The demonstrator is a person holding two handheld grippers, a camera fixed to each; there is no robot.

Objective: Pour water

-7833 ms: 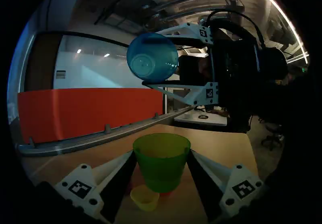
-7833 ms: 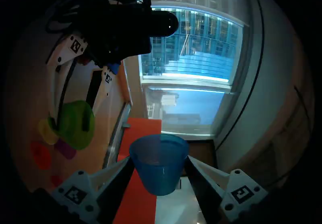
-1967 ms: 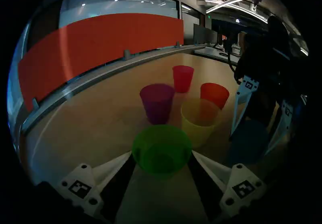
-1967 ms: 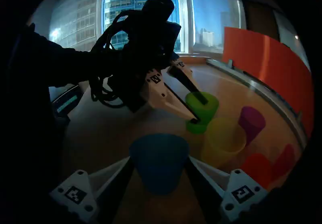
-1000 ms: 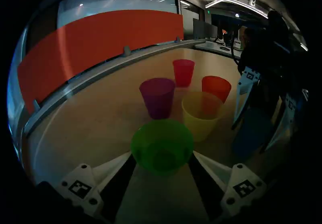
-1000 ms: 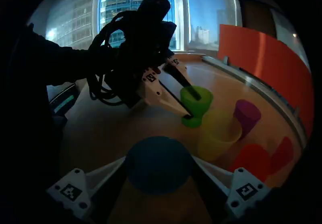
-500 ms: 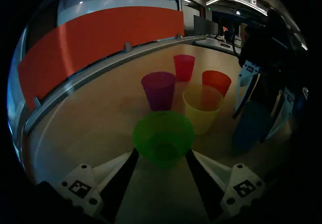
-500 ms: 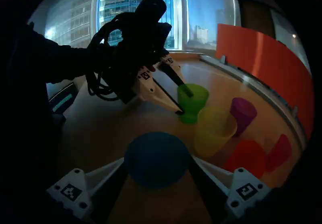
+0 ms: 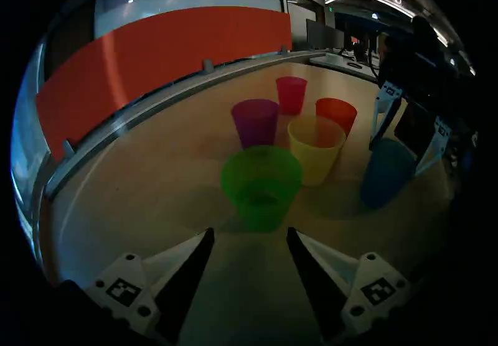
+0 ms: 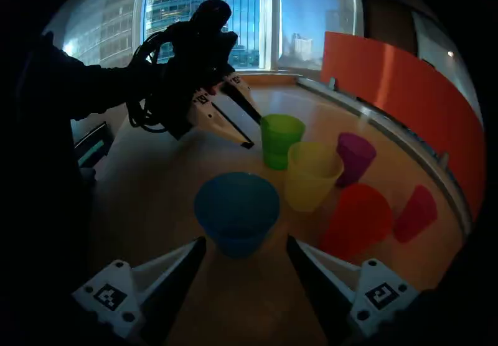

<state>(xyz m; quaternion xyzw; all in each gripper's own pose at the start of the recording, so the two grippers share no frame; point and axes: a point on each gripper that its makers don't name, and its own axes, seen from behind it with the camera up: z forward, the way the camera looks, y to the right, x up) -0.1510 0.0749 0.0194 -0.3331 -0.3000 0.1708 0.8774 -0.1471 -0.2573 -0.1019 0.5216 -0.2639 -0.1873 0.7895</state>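
Observation:
The green cup point(image 9: 261, 187) stands upright on the wooden table point(image 9: 149, 178), just ahead of my left gripper point(image 9: 247, 241), which is open and clear of it. The blue cup point(image 10: 236, 212) stands upright on the table right at the tips of my right gripper point(image 10: 244, 246); the jaws are open and wider than the cup. In the left gripper view the blue cup point(image 9: 386, 173) sits at the right with the right gripper point(image 9: 408, 128) behind it. In the right gripper view the green cup point(image 10: 280, 139) stands beside the left gripper point(image 10: 243, 122).
A yellow cup point(image 9: 316, 157), a purple cup point(image 9: 255, 122), a pink cup point(image 9: 291, 94) and an orange-red cup point(image 9: 336, 116) stand clustered behind the green one. An orange partition point(image 9: 155, 53) runs along the table's far edge. A person's dark sleeve point(image 10: 81, 91) reaches in.
Both grippers went from shut on their cups to open and drew back. The green and blue cups now stand free on the table.

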